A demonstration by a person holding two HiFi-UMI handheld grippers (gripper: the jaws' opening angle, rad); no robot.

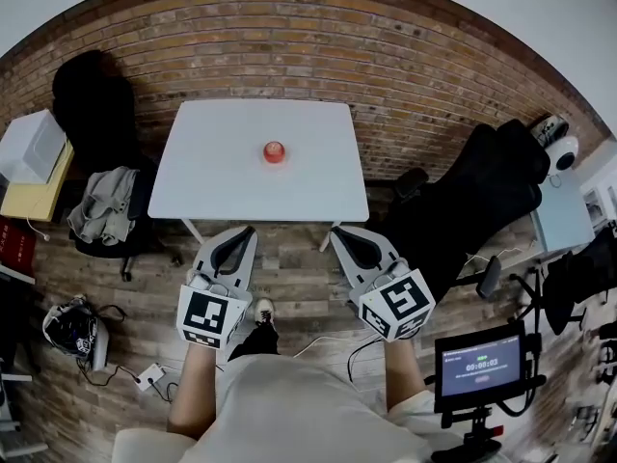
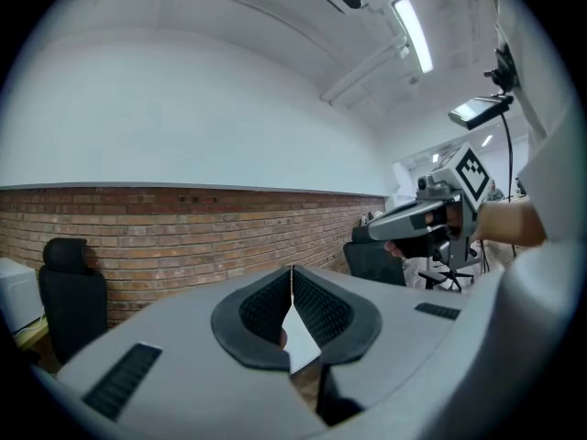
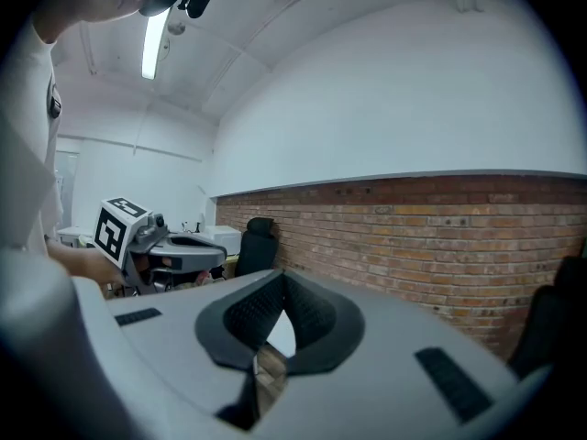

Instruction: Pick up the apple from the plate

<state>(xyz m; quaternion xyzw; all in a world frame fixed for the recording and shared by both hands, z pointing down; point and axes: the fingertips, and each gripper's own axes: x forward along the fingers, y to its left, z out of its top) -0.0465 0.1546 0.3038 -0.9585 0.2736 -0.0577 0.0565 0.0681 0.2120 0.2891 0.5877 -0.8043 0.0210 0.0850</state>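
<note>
A red apple point(image 1: 275, 151) sits near the middle of a white table point(image 1: 212, 181); whatever plate lies under it is too small to make out. Both grippers hover over the wooden floor, short of the table's near edge. My left gripper point(image 1: 248, 231) points at the table with its jaws shut and nothing between them, as the left gripper view shows point(image 2: 292, 278). My right gripper point(image 1: 337, 231) is beside it, also shut and empty point(image 3: 282, 282). Each gripper view shows the other gripper from the side: the right gripper point(image 2: 431, 218) and the left gripper point(image 3: 160, 246).
A brick wall point(image 1: 289, 56) runs behind the table. A black chair draped with clothes point(image 1: 108, 204) stands at the left, a black office chair point(image 1: 472, 196) at the right. A small screen on a stand point(image 1: 480, 363) is near my right side. Cables and a bag point(image 1: 69, 328) lie on the floor.
</note>
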